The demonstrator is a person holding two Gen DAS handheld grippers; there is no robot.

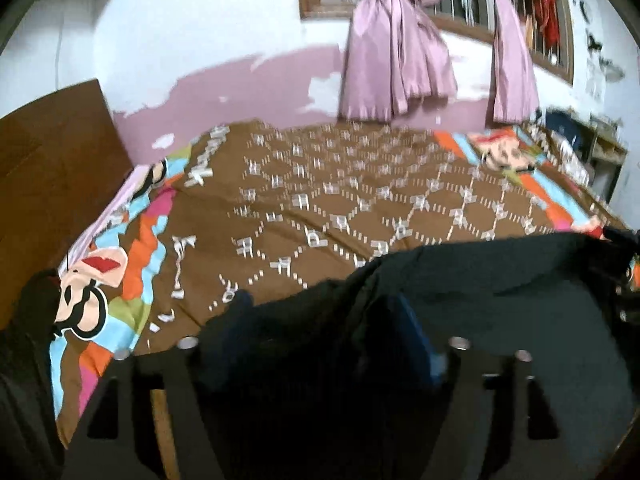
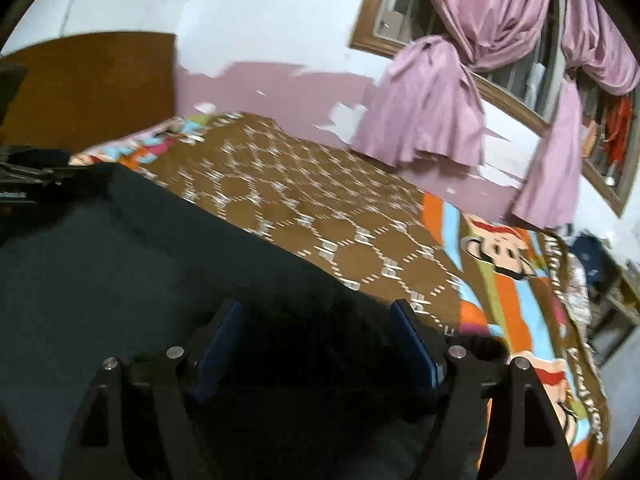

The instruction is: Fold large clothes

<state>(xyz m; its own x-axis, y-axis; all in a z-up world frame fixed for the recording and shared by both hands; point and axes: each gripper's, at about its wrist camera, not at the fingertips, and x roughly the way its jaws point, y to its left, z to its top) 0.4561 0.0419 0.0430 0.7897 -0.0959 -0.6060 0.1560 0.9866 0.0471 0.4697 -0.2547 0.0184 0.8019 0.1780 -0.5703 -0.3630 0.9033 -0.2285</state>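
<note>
A large black garment (image 1: 500, 292) lies on the near part of a bed; it also fills the lower left of the right wrist view (image 2: 120, 256). My left gripper (image 1: 320, 320) has its blue fingers (image 1: 412, 328) spread wide, with dark cloth bunched between them; I cannot tell if they grip it. My right gripper (image 2: 316, 332) stands over the garment's near right edge, its blue fingers (image 2: 414, 344) wide apart with cloth between. The other gripper shows at the far left of the right wrist view (image 2: 24, 184).
The bed has a brown patterned blanket (image 1: 340, 200) with colourful cartoon borders (image 2: 512, 276). A wooden headboard (image 1: 52, 168) stands at the left. Pink curtains (image 1: 396, 68) hang at a barred window (image 2: 516, 60) behind the bed. Shelves (image 1: 600, 152) stand at the far right.
</note>
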